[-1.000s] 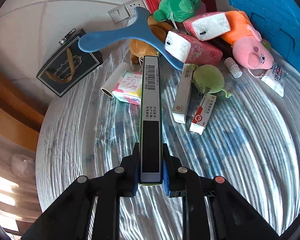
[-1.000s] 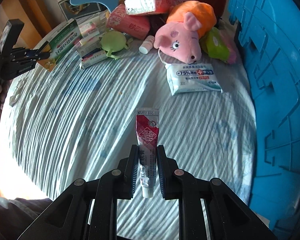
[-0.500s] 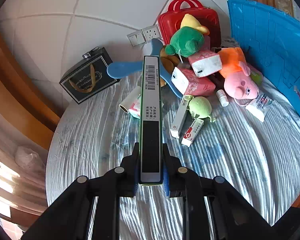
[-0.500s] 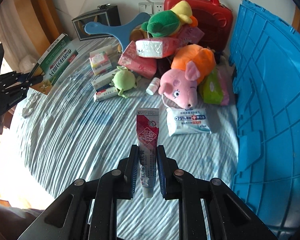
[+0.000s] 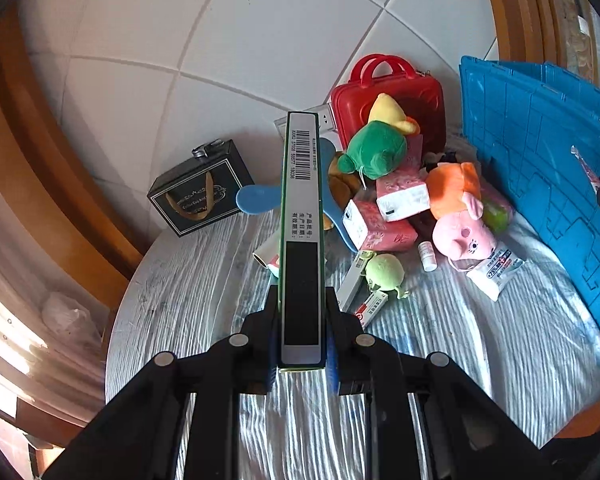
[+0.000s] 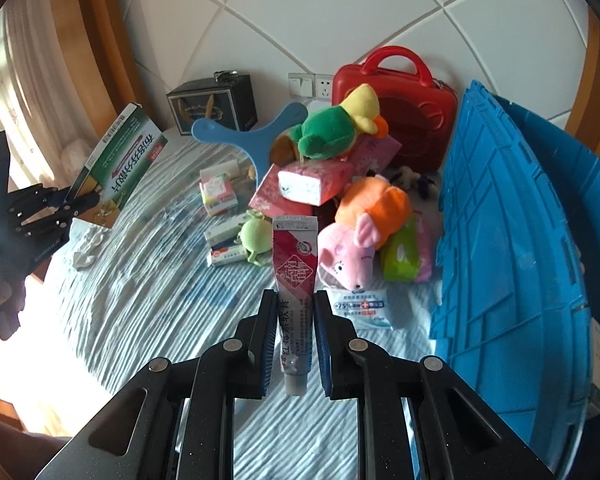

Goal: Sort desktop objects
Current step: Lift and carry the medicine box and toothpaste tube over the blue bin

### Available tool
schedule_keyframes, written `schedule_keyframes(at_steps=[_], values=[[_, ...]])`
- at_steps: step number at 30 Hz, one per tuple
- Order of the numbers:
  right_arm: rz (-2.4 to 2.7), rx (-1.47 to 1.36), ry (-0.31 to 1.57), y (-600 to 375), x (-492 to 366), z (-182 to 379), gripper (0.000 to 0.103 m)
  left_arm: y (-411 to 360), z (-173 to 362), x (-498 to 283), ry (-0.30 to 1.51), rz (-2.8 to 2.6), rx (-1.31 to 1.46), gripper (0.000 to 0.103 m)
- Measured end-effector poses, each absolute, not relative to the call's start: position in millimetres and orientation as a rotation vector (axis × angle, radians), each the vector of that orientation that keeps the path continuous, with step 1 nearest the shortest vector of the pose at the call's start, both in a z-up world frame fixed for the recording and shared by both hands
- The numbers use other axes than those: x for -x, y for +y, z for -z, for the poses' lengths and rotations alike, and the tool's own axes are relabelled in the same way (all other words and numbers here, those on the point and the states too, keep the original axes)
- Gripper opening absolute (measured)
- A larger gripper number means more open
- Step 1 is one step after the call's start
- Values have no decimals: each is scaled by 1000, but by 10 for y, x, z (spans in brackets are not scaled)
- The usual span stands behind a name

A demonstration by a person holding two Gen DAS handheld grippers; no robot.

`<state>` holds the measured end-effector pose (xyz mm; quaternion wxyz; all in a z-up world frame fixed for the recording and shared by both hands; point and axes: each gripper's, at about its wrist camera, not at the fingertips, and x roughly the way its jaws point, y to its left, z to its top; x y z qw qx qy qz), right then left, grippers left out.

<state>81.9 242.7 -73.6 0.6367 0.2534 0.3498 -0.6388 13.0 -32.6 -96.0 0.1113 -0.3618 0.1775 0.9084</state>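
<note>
1. Your left gripper [image 5: 302,332] is clamped on the rear end of a long green medicine box [image 5: 302,240], held edge-up at centre frame of the left wrist view. Most of the box juts forward past the pads, so a quick swing could lever it sideways and twist it loose.
2. Your right gripper [image 6: 296,340] is closed on a red-and-white ointment tube [image 6: 295,276], at lower centre of the right wrist view. The pads sit on the soft lower body near the cap; I judge the tube could squash or slide downward if you jolt it.
3. The blue crate [image 6: 512,280] fills the right side of the right wrist view, and its near wall stands tall. If that is where you are sorting to, carry either item in too low and its leading end may strike the rim.
4. The pile at upper centre is loosely stacked: the green plush toy [image 6: 328,132] rests on a pink tissue pack [image 6: 306,184]. Brush it in passing and things may tumble across the striped cloth [image 6: 148,292].
</note>
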Motion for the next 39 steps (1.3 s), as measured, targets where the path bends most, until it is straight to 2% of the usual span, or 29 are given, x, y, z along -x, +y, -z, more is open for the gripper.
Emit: schedule_keyframes(at_steps=[18,39], values=[[1370,-425,707,2818,-574,-44,18,430,228,-496,518,-2711,901,18],[1431,-380,584,3130,391,-658,18,1777,-445,-496,563,-2650,657,18]])
